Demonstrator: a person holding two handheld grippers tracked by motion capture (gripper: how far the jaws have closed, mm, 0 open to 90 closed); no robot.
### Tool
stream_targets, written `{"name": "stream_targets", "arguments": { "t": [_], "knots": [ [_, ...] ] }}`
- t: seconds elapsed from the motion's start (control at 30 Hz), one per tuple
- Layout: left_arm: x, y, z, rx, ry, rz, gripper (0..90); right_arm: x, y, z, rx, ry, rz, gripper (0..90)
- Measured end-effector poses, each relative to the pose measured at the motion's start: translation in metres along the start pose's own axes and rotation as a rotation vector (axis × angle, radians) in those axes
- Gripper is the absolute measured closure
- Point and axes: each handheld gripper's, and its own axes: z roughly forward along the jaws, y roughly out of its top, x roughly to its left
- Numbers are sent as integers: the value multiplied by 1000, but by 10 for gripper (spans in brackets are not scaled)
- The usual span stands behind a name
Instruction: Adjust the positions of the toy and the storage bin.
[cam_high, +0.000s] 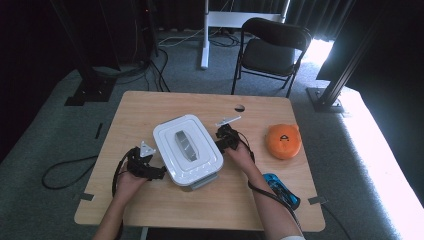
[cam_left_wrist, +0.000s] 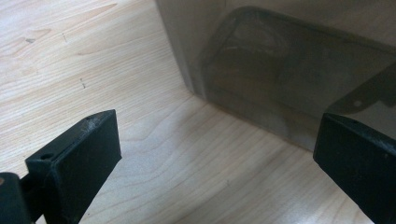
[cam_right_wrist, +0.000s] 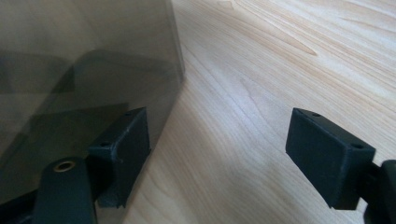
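Jaws stand apart on both the left gripper and right gripper, flanking the lidded box mid-table, not yet gripped or lifted.

The lidded box sits mid-table (round case to its right).

Boxes with white lid: I count one, centre of the table.
Orange round items: one, right.
Blue items: one, near right.
Grippers: two, left, right.
Chairs: one, far.
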Motion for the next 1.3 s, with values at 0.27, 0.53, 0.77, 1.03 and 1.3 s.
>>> {"name": "stream_targets", "arguments": {
  "t": [0.27,0.53,0.77,1.03,1.3],
  "knots": [
    [-16,2,-10,-9,-19,30,11,4,-7,-9,7,9,-31,233],
    [-34,-2,-15,-14,-53,58,11,5,-19,-21,10,43,-63,237],
    [-55,-4,-23,-3,-58,117,11,7,-28,-34,21,67,-104,238],
    [-70,-5,-23,-11,-91,142,11,3,-36,-46,37,91,-116,237],
    [-72,-7,-20,-37,-99,140,11,-6,-45,-59,48,130,-80,199]
  ]
}}
